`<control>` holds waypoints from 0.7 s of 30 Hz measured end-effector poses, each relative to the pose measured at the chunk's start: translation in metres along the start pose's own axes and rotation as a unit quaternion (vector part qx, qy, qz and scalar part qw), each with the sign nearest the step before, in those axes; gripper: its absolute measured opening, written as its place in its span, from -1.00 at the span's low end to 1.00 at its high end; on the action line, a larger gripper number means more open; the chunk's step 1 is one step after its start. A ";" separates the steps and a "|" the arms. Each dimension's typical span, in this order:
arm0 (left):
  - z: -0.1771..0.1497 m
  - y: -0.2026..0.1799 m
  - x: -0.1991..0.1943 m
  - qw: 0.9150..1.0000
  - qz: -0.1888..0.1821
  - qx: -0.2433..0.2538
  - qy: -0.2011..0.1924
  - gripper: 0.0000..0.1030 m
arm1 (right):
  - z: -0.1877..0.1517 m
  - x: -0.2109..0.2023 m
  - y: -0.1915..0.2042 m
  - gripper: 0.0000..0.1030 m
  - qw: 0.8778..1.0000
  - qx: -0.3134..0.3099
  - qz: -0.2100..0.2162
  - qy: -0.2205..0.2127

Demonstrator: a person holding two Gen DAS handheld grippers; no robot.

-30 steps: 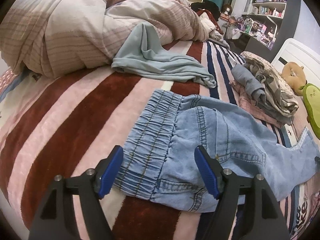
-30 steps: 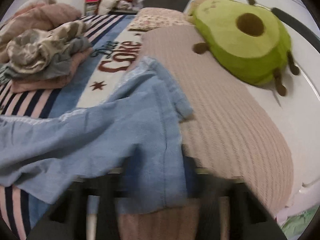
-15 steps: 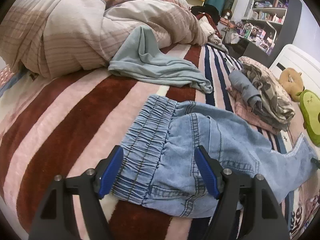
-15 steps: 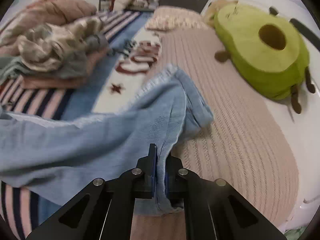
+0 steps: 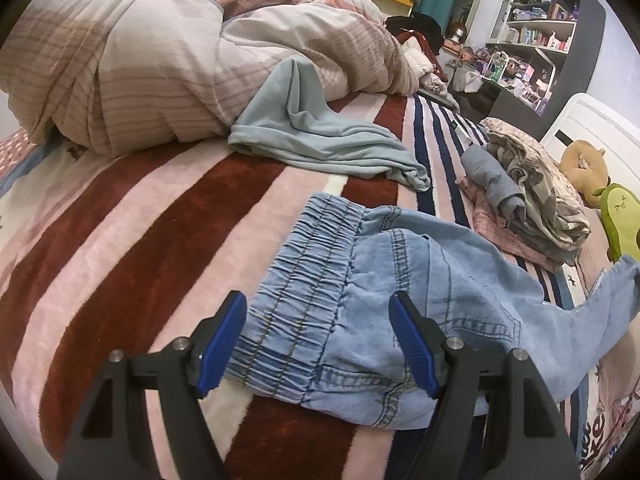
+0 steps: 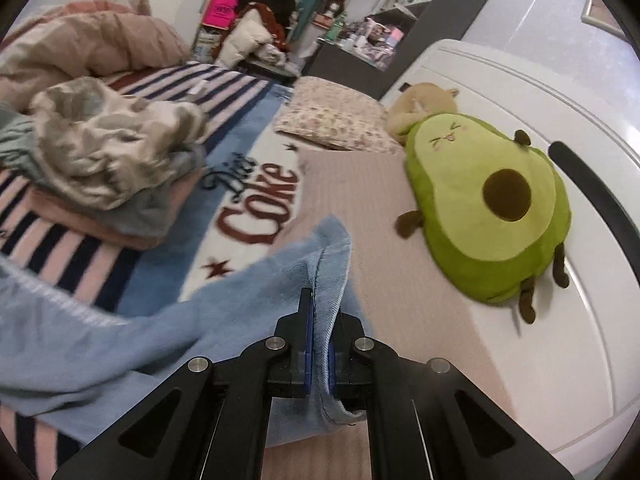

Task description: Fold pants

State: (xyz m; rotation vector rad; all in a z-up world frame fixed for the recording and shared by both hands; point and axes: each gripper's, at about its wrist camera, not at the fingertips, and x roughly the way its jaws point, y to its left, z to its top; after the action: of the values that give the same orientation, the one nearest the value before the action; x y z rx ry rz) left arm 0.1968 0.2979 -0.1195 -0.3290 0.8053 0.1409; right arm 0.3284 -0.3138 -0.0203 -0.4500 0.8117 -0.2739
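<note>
Your left gripper point(image 5: 318, 340) straddles the pants point(image 5: 400, 300) waistband on the blanket point(image 5: 132, 240). Behind lie a shirt point(image 5: 320, 144) and duvet point(image 5: 160, 64); a clothes pile point(image 5: 528, 192) sits right. Your right gripper point(image 6: 320, 344) pinches the leg hem, plush avocado point(image 6: 492, 208) to its right.

Home bedroom, striped bed point(image 5: 168, 216), rumpled duvet point(image 5: 160, 60), cluttered shelves point(image 5: 536, 36)

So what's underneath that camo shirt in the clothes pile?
Under the camo shirt lie a grey garment and a pink one, on the striped blanket. Anything deeper in the pile is covered.
</note>
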 end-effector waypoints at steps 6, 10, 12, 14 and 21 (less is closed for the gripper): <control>-0.001 0.004 0.005 1.000 0.010 0.005 0.009 0.36 | 0.003 0.058 -0.014 -1.00 0.998 0.015 -0.044 0.044; -0.002 0.005 0.008 1.000 0.010 0.007 0.015 0.36 | -0.013 0.087 -0.039 -1.00 0.993 0.053 -0.073 0.081; -0.002 0.004 0.009 1.000 0.006 0.006 0.018 0.36 | -0.021 0.094 -0.051 -1.00 0.992 0.071 -0.058 0.091; -0.002 0.001 0.011 1.000 0.006 0.008 0.020 0.36 | -0.025 0.095 -0.051 -0.99 0.993 0.060 -0.057 0.089; -0.003 -0.009 0.001 1.000 -0.020 0.015 0.011 0.45 | -0.038 0.027 -0.038 -0.34 0.990 0.119 0.069 0.034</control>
State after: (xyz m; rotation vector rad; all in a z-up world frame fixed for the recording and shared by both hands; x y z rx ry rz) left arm 0.1977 0.2882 -0.1196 -0.3177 0.8207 0.0881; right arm 0.3150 -0.3686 -0.0420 -0.1603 0.8600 -0.2551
